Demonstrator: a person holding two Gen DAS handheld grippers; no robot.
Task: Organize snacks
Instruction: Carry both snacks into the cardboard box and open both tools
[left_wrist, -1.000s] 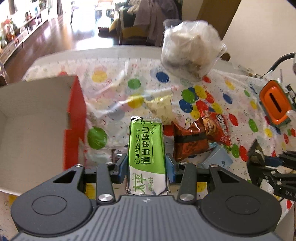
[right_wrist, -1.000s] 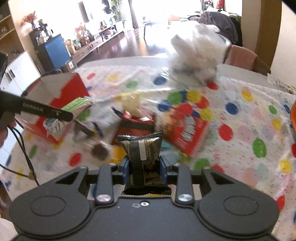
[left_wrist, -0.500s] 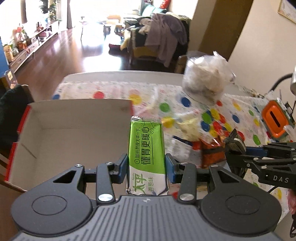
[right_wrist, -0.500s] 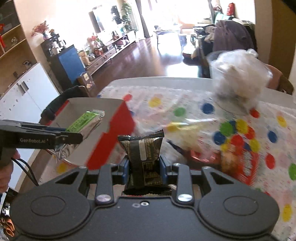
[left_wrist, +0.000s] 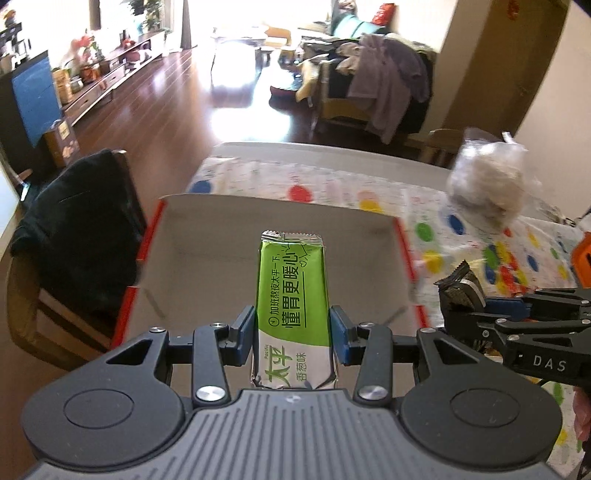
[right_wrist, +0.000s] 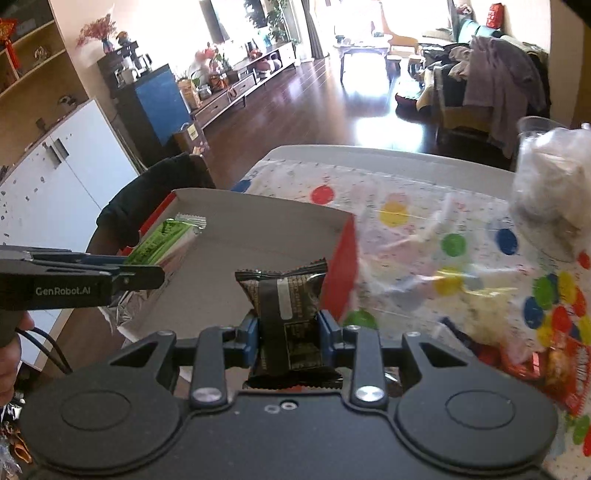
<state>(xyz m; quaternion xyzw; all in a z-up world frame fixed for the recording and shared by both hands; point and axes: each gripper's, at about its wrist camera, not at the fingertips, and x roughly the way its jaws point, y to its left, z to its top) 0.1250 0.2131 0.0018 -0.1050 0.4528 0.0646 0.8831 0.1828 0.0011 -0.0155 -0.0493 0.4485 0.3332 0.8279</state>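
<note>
Landmark: open cardboard box (left_wrist: 207, 258) with red outer walls, sitting at the left end of the table (left_wrist: 332, 155).

Left of the box: a wooden chair (left_wrist: 33, 295) with dark cloth draped over it, just beside the box's left wall. Further left, a white cabinet (right_wrist: 62, 184) and a blue-fronted unit (right_wrist: 159, 99) against the wall. Beyond the box: dark wood floor, bright glare from the far windows, and a chair piled with clothes (left_wrist: 384, 81).

Box rests on a white tablecloth (left_wrist: 369, 192) with coloured polka dots. Right of the box: clear wrappers and a red snack bag (right_wrist: 561, 369), blurred. Far right, well apart from the box, a clear plastic bag (left_wrist: 487, 184) of pale stuff.

Left gripper (left_wrist: 291, 332): jaws narrowed onto the green cracker pack (left_wrist: 291, 291), blue pads pressing both long sides. Pack sticks out forward past the fingers and hangs over the box interior, near the left side as seen from the right wrist.

Right gripper (right_wrist: 288, 332): jaws clamped on the dark snack pack (right_wrist: 284, 295), pads on both sides, crimped top end upright. It sits in front of the box's right wall, red side visible just right of the pack; whether it is over the interior or the rim I cannot tell.
</note>
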